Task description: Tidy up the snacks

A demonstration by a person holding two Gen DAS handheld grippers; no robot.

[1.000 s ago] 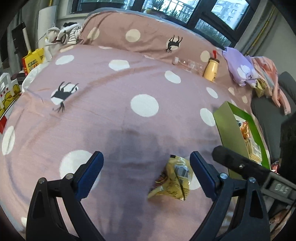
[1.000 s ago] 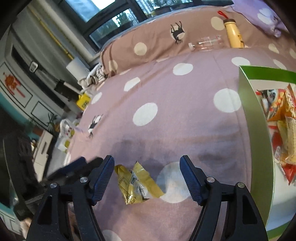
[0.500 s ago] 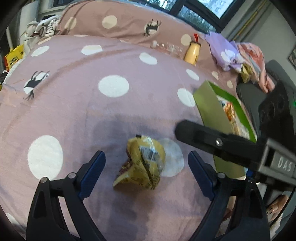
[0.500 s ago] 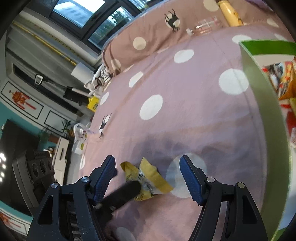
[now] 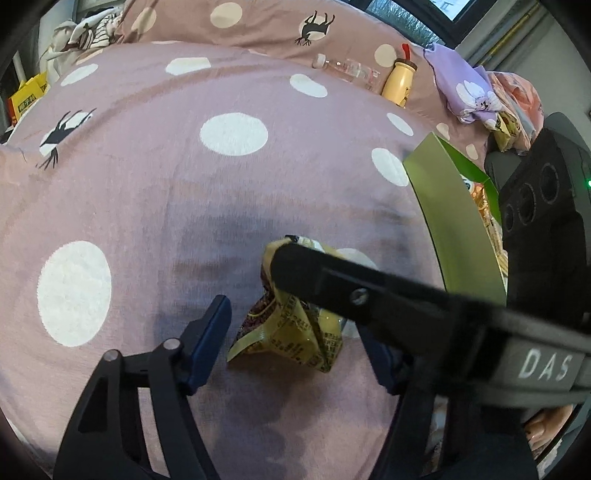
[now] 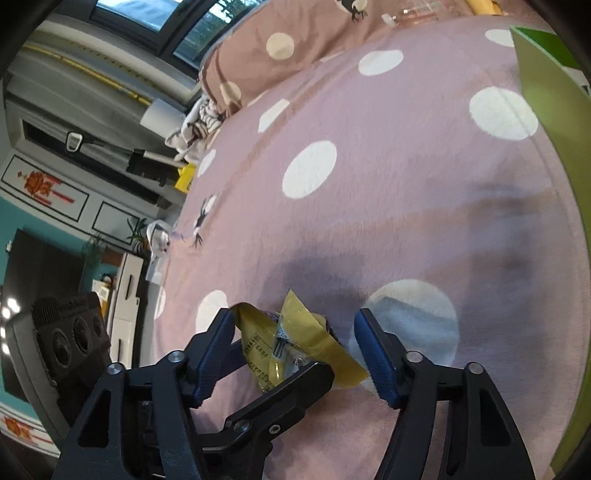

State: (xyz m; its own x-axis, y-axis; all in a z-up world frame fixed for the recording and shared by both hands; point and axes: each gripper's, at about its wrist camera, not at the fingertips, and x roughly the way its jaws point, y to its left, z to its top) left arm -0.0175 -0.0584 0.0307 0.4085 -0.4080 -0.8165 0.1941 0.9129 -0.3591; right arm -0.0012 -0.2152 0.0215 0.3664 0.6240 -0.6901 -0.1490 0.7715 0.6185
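Home bedroom. Bed under pink polka-dot duvet (image 5: 229, 177) with matching pillow (image 5: 280, 26); crumpled clothes (image 5: 476, 92) heaped at bed edge; drink bottle (image 5: 397, 83) lying near pillow. Large window (image 6: 155, 14) behind, white cabinet (image 6: 125, 291) against teal wall (image 6: 22, 218), red paper decoration (image 6: 40, 184) on panel.

yellow snack packet (image 5: 291, 328) on polka-dot bed (image 5: 155, 192)

A big pink bed (image 5: 155, 192) with white dots. At 1 o'clock a yellow bottle (image 5: 397, 83) stands by a clear bottle (image 5: 347, 70) and purple clothes (image 5: 469, 92).
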